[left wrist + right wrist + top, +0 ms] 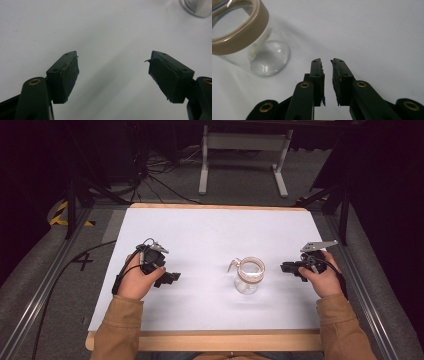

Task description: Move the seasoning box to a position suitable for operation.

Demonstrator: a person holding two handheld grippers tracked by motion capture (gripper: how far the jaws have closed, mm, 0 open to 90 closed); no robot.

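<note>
So, I'm at the very start of the reach; neither tool has anything in it. My left gripper [171, 278] has its jaws standing wide apart over bare white table [200, 230], nothing between them; the glass jar [249, 275] sits ahead of it and off to its right, well apart, just a sliver of its base at the top corner of the left gripper view. My right gripper [285, 267] points at the jar from the other side; its jaws are drawn nearly together with only a thin gap and nothing clamped; the jar [244, 40] stands upright near its tips, ahead and to the left in the right gripper view, not touching. The jar carries a tan band round its rim and a wire clasp on the side away from my right gripper; I judge the step in hand is the approach. Next, I think, the right jaws must spread before they can take the rim or wall; the left can simply close in to steady the glass, which may slide on the smooth sheet.
</note>
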